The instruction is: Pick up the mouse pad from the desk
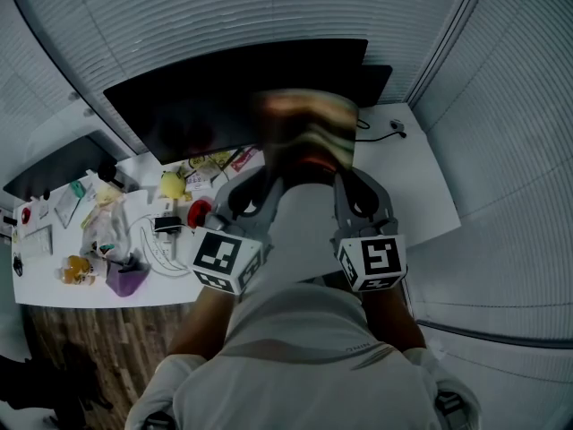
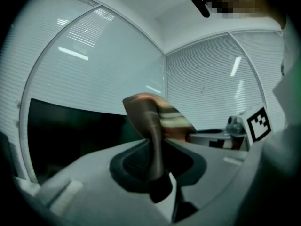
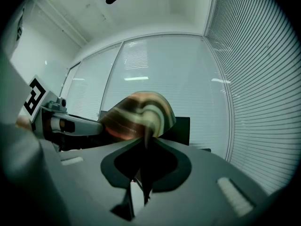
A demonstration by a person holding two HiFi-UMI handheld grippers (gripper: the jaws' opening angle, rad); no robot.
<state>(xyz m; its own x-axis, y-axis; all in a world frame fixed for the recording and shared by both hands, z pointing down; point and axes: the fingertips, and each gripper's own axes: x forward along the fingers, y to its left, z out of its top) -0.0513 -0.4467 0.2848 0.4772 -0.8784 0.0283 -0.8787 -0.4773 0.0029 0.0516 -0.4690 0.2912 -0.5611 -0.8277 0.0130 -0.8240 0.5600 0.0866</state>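
Person's pale top [image 1: 304,365] fills the bottom of the head view and hides the near edge of the surface [image 1: 421,177]. Above it the mouse pad [image 1: 304,137], streaked brown and cream, hangs clear of the surface. The left hand-held gripper [image 1: 261,179] is clenched on its left edge and the right hand-held gripper [image 1: 346,177] on its right edge. The pad covers part of a dark monitor [image 1: 224,97]. Clutter lies to the left: a red object [image 1: 199,211], a purple cup [image 1: 125,278] and a white cable [image 1: 157,249]. Blinds [image 1: 501,106] close the room in.
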